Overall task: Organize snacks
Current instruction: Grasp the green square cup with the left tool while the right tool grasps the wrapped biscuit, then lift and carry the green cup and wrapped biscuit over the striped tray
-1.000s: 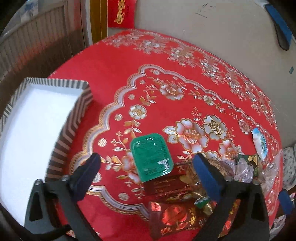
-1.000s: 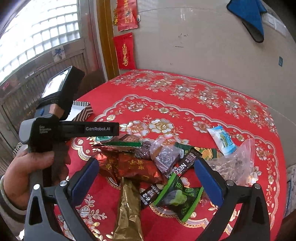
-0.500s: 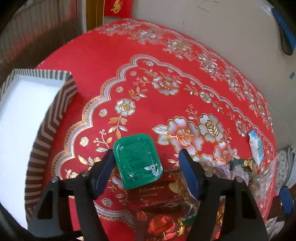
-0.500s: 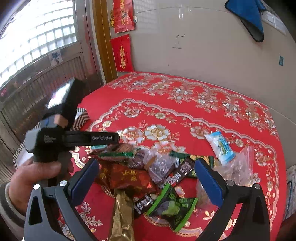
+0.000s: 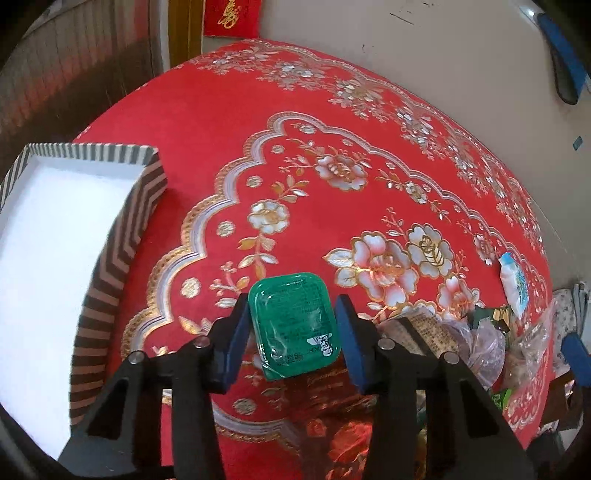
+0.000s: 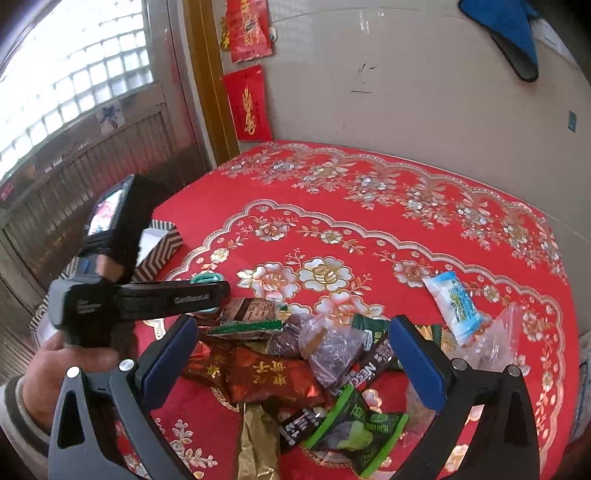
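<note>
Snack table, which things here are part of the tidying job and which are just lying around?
Part of the job:
green jelly cup, between the closing left gripper jaws
striped box
snack pile
blue-white packet
right gripper, open

Just lying about:
red wall hangings
blue cloth

The left gripper (image 5: 293,328) points steeply down, jaws closing; the right gripper (image 6: 291,354) gapes wide, angled down.

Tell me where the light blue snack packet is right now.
In the right wrist view the light blue packet lies right of the snack pile, apart from it, beside a clear plastic bag.
</note>
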Demonstrator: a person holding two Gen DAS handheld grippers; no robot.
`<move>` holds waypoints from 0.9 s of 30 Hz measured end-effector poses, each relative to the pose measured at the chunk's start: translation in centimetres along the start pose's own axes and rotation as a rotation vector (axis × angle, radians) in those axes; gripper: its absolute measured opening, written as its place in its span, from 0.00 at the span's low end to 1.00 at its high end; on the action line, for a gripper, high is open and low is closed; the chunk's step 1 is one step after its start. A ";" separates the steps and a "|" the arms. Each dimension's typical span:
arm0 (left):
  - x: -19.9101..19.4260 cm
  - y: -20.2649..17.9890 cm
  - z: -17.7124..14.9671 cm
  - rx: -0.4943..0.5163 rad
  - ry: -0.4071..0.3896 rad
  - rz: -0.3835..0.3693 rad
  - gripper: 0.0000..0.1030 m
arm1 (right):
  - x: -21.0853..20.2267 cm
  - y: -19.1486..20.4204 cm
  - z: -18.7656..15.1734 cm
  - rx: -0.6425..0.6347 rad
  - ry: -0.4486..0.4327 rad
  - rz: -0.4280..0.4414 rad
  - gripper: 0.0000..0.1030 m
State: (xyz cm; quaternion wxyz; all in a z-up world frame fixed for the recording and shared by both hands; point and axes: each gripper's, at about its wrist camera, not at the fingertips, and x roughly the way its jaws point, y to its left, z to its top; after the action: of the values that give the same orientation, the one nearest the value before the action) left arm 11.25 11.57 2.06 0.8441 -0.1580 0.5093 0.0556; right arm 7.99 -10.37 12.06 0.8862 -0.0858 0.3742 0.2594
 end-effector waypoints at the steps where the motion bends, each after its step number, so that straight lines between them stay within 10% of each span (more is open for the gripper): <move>1: -0.1 0.4 -0.1 -0.006 0.000 0.000 0.45 | 0.4 0.2 0.4 -0.009 0.012 -0.003 1.00; 19: -2.5 3.6 -2.3 -0.039 -0.007 -0.013 0.45 | 9.4 3.8 2.3 -0.136 0.367 0.069 1.00; 22: -2.5 3.6 -2.4 -0.033 -0.009 -0.011 0.45 | 10.3 3.4 2.0 -0.113 0.384 0.084 0.69; 27: -2.5 3.5 -2.4 -0.022 -0.012 -0.005 0.45 | 9.9 2.7 1.9 -0.083 0.341 0.073 0.56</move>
State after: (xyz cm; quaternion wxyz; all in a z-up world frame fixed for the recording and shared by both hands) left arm 7.11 14.23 2.52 0.8455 -0.1683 0.5031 0.0600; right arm 13.51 -3.55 6.50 0.7956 -0.1515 0.5108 0.2882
